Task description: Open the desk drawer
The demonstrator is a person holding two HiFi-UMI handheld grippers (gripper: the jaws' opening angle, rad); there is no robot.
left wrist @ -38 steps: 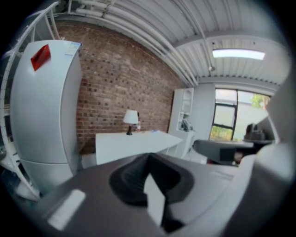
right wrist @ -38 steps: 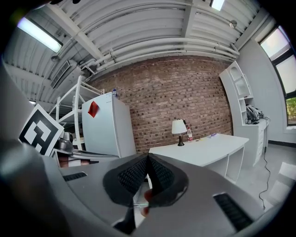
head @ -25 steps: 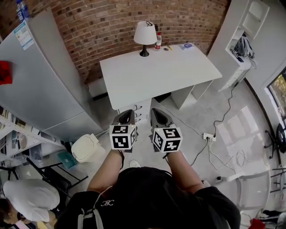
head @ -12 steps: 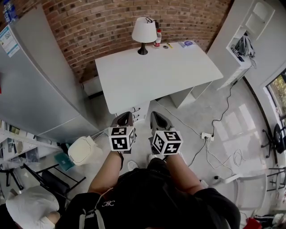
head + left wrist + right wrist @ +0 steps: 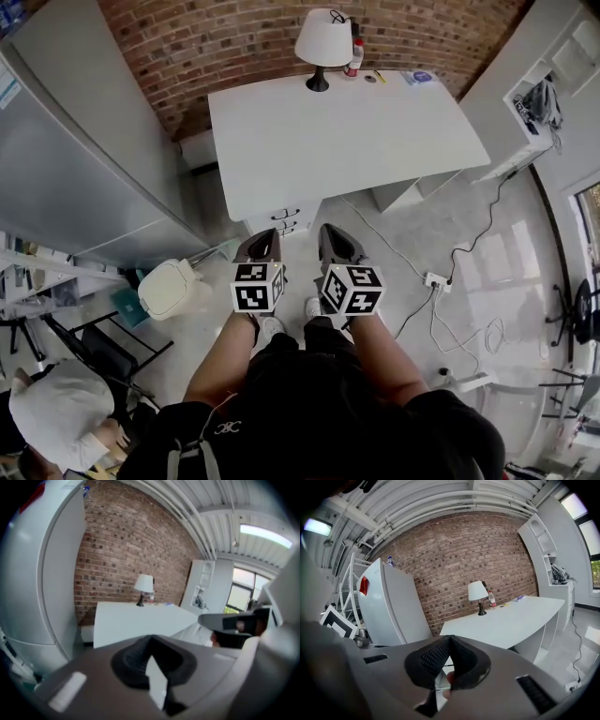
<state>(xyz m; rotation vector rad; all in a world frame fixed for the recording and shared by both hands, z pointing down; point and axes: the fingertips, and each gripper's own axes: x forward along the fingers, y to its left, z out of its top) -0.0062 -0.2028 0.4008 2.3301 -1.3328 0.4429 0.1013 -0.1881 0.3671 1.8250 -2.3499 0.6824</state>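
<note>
Under the desk's (image 5: 347,141) near left edge, the drawer (image 5: 288,221) is shut. The left gripper (image 5: 262,240) and right gripper (image 5: 330,234) hover short of it, jaws together and empty, probably poised to reach.

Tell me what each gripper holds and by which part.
Nothing. The left gripper and the right gripper are both shut and empty, short of the desk drawer.

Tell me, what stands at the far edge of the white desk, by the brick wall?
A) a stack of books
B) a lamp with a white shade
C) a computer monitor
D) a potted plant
B: in the head view a lamp with a white shade stands at the far edge of the desk, next to a small bottle; no monitor, plant or books show there.
</note>
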